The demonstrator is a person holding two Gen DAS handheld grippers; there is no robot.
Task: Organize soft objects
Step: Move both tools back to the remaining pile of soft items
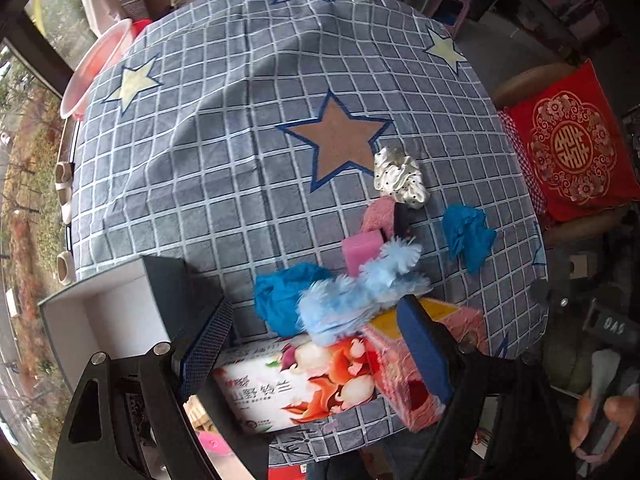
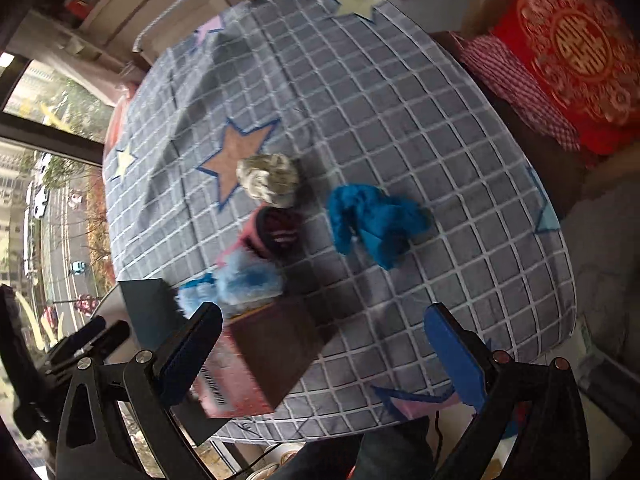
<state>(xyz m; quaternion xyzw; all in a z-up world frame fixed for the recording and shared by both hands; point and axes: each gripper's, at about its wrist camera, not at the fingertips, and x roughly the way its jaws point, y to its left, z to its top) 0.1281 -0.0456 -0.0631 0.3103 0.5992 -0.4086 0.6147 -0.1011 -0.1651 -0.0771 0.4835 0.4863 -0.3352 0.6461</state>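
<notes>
Soft items lie on the checked tablecloth [image 1: 240,152]: a white dotted scrunchie [image 1: 400,178] [image 2: 269,183], a pink sponge [image 1: 362,250], a dark and pink sock [image 2: 276,230], light blue feathers [image 1: 360,290] [image 2: 244,282], one blue glove [image 1: 468,236] [image 2: 372,222] and another blue glove [image 1: 286,296]. An open white box [image 1: 104,320] sits at the left. My left gripper [image 1: 316,344] is open over a tissue pack [image 1: 292,388]. My right gripper [image 2: 332,354] is open above the pack's end [image 2: 260,364], holding nothing.
A red cushion [image 1: 572,148] [image 2: 568,52] lies on a chair at the right. A pink basin [image 1: 96,64] sits beyond the table's far left edge. A window runs along the left. The person's hand [image 1: 604,420] shows at lower right.
</notes>
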